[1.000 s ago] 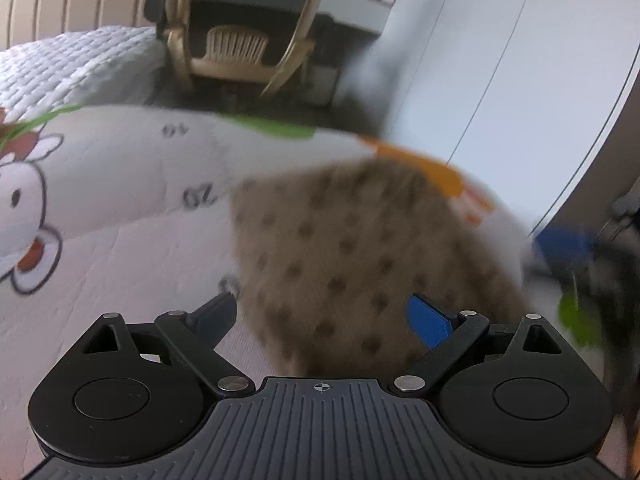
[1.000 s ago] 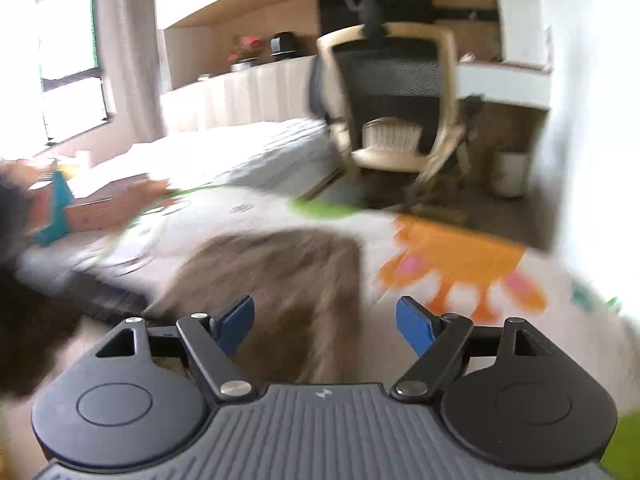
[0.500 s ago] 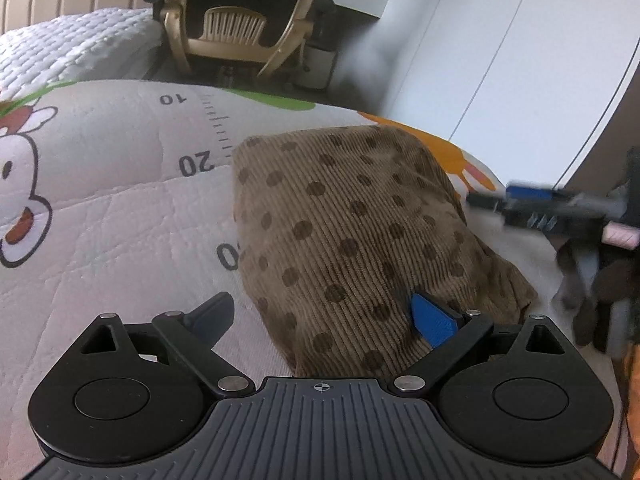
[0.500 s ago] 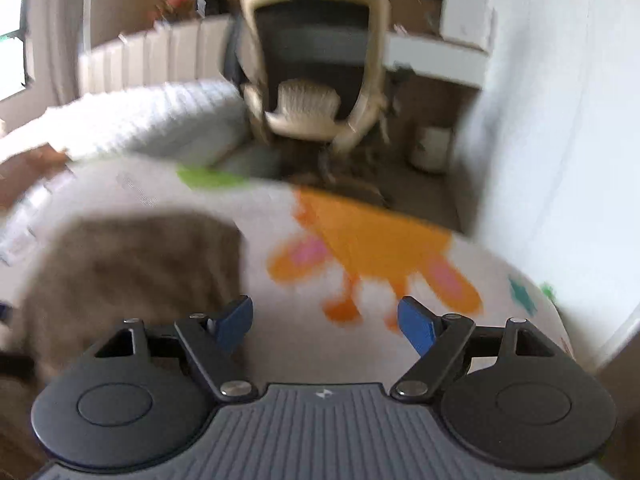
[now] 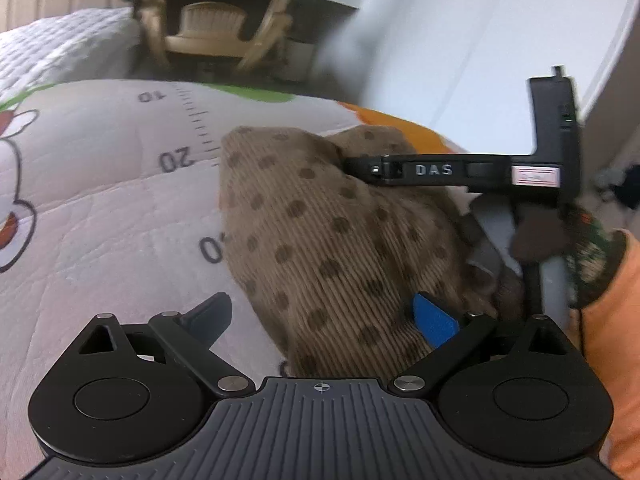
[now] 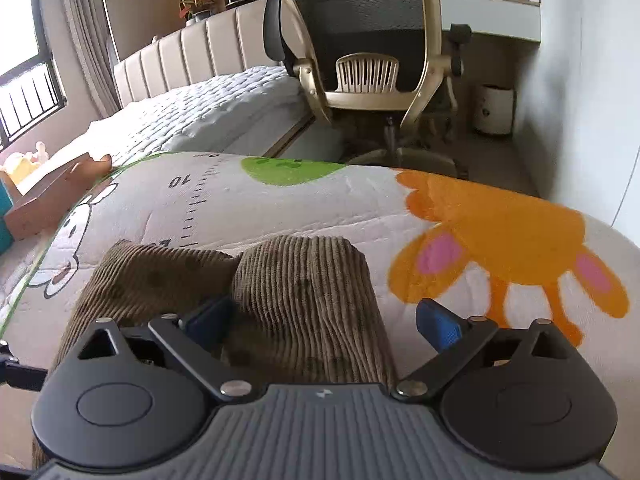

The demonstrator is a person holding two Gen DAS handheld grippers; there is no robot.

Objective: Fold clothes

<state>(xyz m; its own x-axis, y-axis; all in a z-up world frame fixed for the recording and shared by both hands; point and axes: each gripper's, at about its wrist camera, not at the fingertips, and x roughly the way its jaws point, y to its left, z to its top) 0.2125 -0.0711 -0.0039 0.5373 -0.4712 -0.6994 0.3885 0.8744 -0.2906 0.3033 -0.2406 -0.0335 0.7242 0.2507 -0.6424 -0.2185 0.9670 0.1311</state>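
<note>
A brown corduroy garment (image 5: 332, 240) with dark dots lies bunched on a cartoon-print quilt (image 5: 100, 200). My left gripper (image 5: 324, 316) is open at its near edge: the blue right finger (image 5: 434, 320) rests over the cloth and the left finger is over bare quilt. My right gripper (image 6: 324, 318) hangs low over a rolled fold of the garment (image 6: 304, 276). Its jaws are opening wide with that fold between them, and the pads do not press on it. In the left wrist view the right gripper (image 5: 352, 166) reaches in from the right over the garment's far end.
A person's hand (image 5: 592, 256) in a patterned cuff and orange sleeve holds the right gripper. Beyond the quilt stand an office chair (image 6: 368, 40), a bed (image 6: 208, 112) and a white wall (image 5: 460, 40). A cardboard box (image 6: 52, 188) sits at the left.
The right gripper swung in from the right, came down onto the garment's fold and spread its jaws wider. It now shows in the left wrist view. The left gripper barely moved.
</note>
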